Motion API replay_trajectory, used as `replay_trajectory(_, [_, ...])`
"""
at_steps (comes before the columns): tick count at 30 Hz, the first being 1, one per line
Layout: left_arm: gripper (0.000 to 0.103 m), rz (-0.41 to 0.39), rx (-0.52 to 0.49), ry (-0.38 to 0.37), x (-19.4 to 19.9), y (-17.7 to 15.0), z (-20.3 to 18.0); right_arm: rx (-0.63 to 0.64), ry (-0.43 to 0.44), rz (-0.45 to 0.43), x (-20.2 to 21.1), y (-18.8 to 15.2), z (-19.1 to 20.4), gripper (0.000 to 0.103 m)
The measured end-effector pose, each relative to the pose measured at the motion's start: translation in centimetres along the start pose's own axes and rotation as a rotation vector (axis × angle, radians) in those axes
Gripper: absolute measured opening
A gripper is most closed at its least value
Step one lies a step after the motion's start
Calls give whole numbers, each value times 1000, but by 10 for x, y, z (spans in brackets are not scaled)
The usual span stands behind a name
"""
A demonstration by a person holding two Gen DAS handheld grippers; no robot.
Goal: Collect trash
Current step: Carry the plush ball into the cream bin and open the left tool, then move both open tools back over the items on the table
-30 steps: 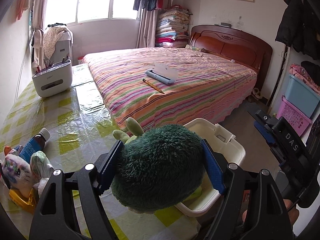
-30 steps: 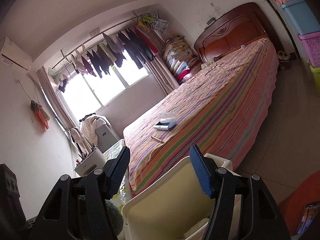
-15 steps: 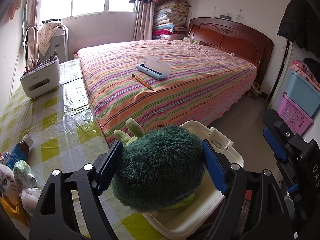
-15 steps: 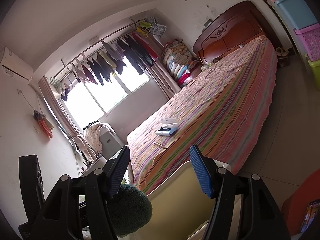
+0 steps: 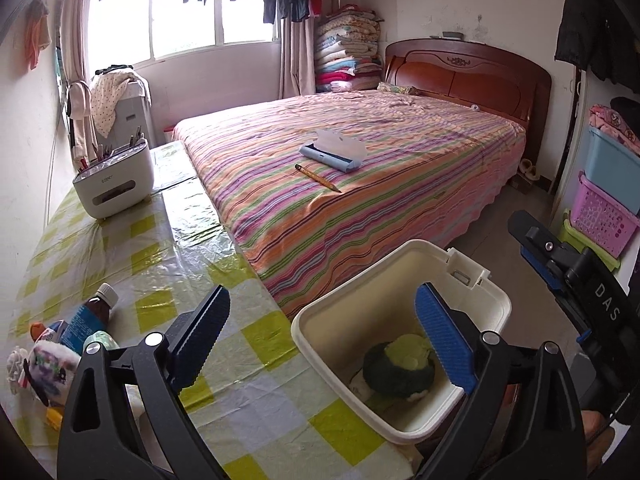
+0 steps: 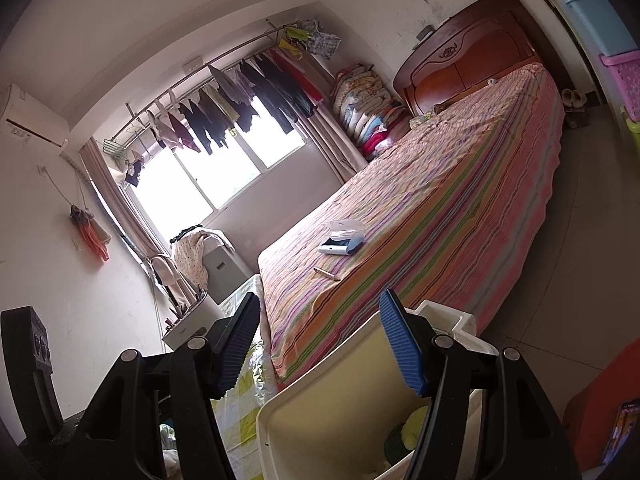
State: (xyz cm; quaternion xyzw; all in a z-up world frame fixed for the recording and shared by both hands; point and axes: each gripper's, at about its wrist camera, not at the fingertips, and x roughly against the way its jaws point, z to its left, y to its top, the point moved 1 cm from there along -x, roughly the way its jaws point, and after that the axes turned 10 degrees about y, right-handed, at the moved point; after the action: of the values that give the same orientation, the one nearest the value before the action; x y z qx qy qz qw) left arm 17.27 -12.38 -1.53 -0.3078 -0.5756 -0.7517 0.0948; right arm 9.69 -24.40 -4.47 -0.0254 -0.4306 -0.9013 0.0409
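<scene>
A fuzzy dark green plush toy (image 5: 396, 372) with a pale green top lies at the bottom of the cream plastic bin (image 5: 360, 312) beside the table's edge. My left gripper (image 5: 322, 292) hangs above the bin's near rim. Its jaws are opening and nothing is between them. In the right wrist view, my right gripper (image 6: 316, 304) stands half open over the same bin (image 6: 328, 420), with only air between the pads. A bit of the toy (image 6: 412, 428) shows inside. The right gripper's black frame (image 5: 592, 292) shows at the right of the left wrist view.
The table with a yellow-checked cover (image 5: 180, 264) carries a brown bottle (image 5: 90, 316), small soft items (image 5: 48, 364) and a white holder box (image 5: 114, 184). The striped bed (image 5: 400, 208) holds a pencil (image 5: 318, 178) and a blue case (image 5: 332, 156). Stacked baskets (image 5: 600, 208) stand at the right.
The left jaws spread wide and let go of the green plush toy, which dropped into the bin. The right gripper kept its place and its opening.
</scene>
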Motion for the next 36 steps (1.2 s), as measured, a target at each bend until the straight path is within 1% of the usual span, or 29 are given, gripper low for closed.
replay_trajectory(2, [94, 11, -11, 19, 5, -6, 12, 6, 2, 18, -5, -2, 4, 61])
replay_trajectory(3, [94, 14, -13, 28, 8, -10, 19, 10, 5, 27, -7, -3, 6, 63])
replay_trajectory(4, [94, 16, -15, 37, 11, -13, 27, 13, 8, 33, -9, -5, 9, 67])
replay_trajectory(7, [96, 26, -23, 72, 21, -20, 49, 33, 21, 44, -15, -9, 20, 71])
replay_trajectory(12, [96, 36, -45, 136, 39, -29, 87, 89, 63, 66, -24, -17, 41, 75])
replay_trajectory(16, [96, 20, -30, 190, 54, -34, 120, 132, 94, 94, -33, -27, 59, 78])
replay_trajectory(20, [96, 15, 8, 241, 60, -38, 150, 161, 116, 126, -42, -35, 74, 80])
replay_trajectory(26, [96, 29, 136, 295, 65, -51, 193, 214, 150, 167, -53, -50, 99, 81])
replay_trajectory(30, [96, 25, 173, 339, 71, -58, 215, 251, 184, 190, -57, -61, 115, 81])
replay_trajectory(36, [96, 19, 229, 371, 82, -62, 252, 304, 232, 239, -61, -78, 138, 81])
